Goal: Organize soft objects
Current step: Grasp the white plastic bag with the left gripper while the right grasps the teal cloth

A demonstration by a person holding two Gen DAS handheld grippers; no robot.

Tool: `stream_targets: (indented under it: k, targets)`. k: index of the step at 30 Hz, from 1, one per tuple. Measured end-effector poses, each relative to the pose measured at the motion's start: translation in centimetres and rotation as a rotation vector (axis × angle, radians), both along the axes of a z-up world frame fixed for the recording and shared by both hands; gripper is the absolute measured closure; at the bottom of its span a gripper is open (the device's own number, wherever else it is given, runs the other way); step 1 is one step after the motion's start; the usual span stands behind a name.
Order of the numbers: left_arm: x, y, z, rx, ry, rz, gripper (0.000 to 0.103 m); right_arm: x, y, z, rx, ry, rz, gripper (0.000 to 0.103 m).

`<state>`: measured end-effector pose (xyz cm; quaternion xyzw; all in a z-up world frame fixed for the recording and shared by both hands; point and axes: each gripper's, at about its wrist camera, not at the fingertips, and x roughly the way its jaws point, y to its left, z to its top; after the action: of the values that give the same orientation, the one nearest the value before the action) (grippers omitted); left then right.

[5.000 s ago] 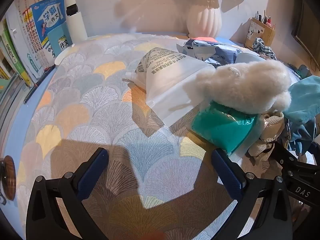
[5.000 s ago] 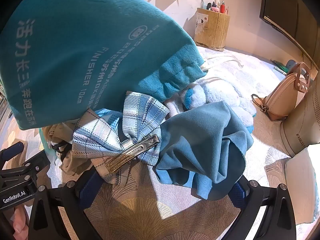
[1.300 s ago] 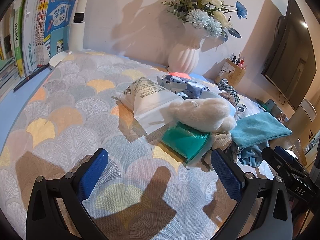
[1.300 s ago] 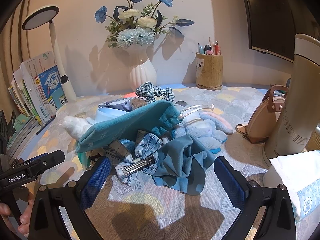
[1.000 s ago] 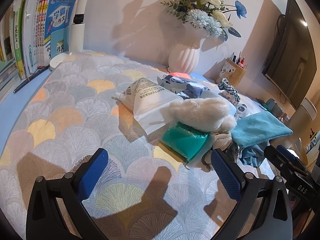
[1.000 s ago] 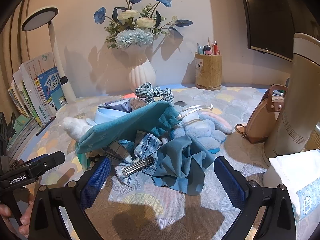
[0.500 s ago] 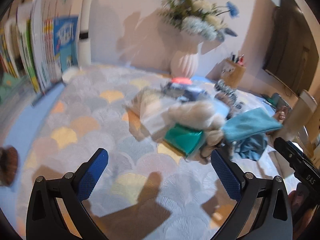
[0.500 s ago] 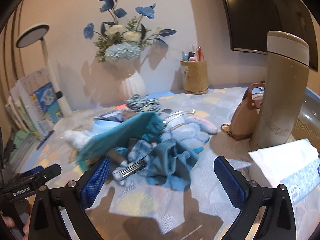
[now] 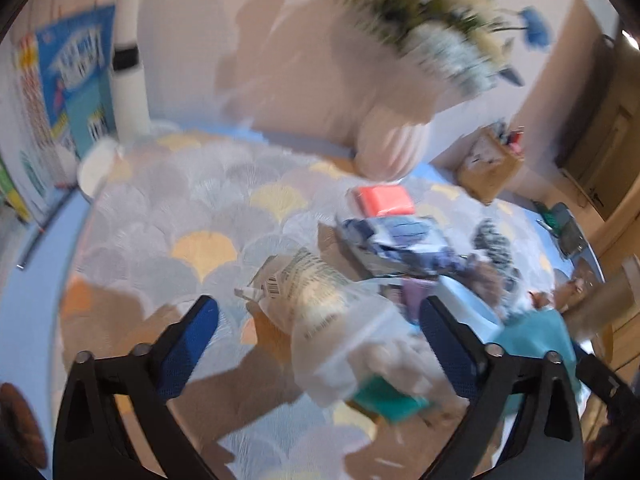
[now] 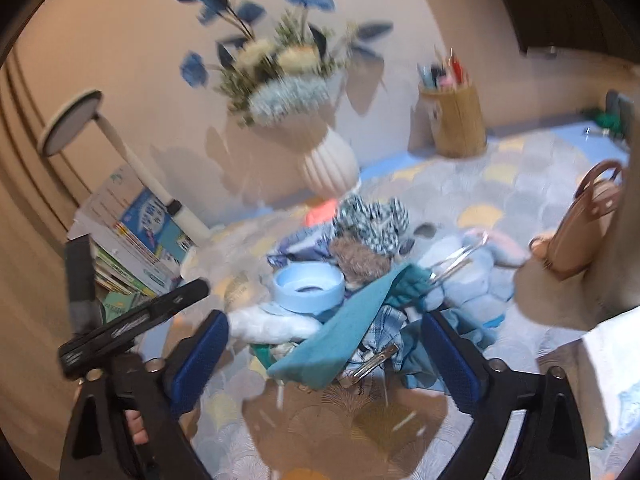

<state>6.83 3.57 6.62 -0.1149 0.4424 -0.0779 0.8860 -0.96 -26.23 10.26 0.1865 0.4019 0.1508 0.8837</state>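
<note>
Clutter is heaped on the right half of the fan-patterned tablecloth (image 9: 168, 216), while its left half lies bare. Taken left to right in the left wrist view: books (image 9: 68, 80) and a lamp post (image 9: 128, 80) at the far left wall, then a clear printed pouch (image 9: 316, 300) in the middle, with a white plush (image 9: 400, 364) and a teal packet (image 9: 384, 400) just near of it, and a teal cloth (image 9: 536, 332) at the right.

Compared with a second ago, both views have tilted and blurred, and the pile is now seen closer and lower in each frame. The jaws of the left gripper (image 9: 316, 344) have just been closing slightly; they are still held wide, with the pouch seen between them but not pressed. The right gripper (image 10: 326, 356) has likewise narrowed a little, remains wide, and frames the teal cloth and a plaid bow clip (image 10: 376, 356) without contact.

Nothing is held by either tool. The sorting is judged barely begun, with a fresh approach to the heap apparently under way.
</note>
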Motion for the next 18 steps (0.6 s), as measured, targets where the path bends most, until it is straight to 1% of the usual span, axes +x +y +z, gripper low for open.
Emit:
stream_targets:
  k: [1, 2, 3, 4, 5, 6, 7, 8, 9, 10, 12, 16, 18]
  targets:
    - [0.5, 0.0, -0.7, -0.005, 0.014, 0.003, 0.009, 0.5, 0.2, -0.5, -0.004, 0.019, 0.004, 0.022]
    - [0.9, -0.1, -1.3, -0.008, 0.027, 0.0, 0.009, 1.2, 0.4, -1.2, -0.015, 0.042, 0.006, 0.026]
    - [1.2, -0.3, -1.9, -0.008, 0.042, -0.007, 0.01, 1.5, 0.5, -1.7, -0.022, 0.052, 0.007, 0.038]
    - [1.5, -0.5, -2.6, -0.007, 0.053, -0.016, 0.017, 1.8, 0.5, -2.3, -0.034, 0.07, 0.009, 0.05]
    - [1.9, -0.7, -3.0, -0.007, 0.059, -0.019, 0.022, 2.1, 0.5, -3.2, -0.049, 0.098, 0.015, 0.057]
    - [2.1, -0.8, -3.5, -0.009, 0.07, -0.023, 0.025, 2.3, 0.4, -3.8, -0.052, 0.114, 0.021, 0.069]
    - [2.2, -0.9, -3.9, -0.014, 0.078, -0.028, 0.03, 2.3, 0.2, -4.4, -0.049, 0.127, 0.028, 0.077]
    - [2.2, -1.1, -4.0, -0.014, 0.072, -0.028, 0.034, 2.2, 0.0, -5.1, -0.041, 0.136, 0.035, 0.08]
    - [2.0, -1.2, -3.9, -0.008, 0.053, -0.031, 0.038, 1.9, -0.3, -5.6, -0.032, 0.137, 0.043, 0.086]
    - [1.9, -1.3, -3.7, 0.002, 0.042, -0.037, 0.053, 1.7, -0.4, -5.9, -0.03, 0.133, 0.049, 0.091]
    - [1.5, -1.3, -3.2, 0.006, 0.034, -0.049, 0.065, 0.8, -0.6, -6.0, -0.048, 0.101, 0.061, 0.093]
    - [0.2, -0.5, -1.5, -0.002, -0.021, -0.038, 0.068, -1.0, -0.2, -4.3, -0.111, 0.003, 0.089, 0.098]
    - [-0.9, 0.0, -0.4, -0.012, -0.052, -0.03, 0.068, -2.1, -0.2, -2.9, -0.124, -0.056, 0.101, 0.098]
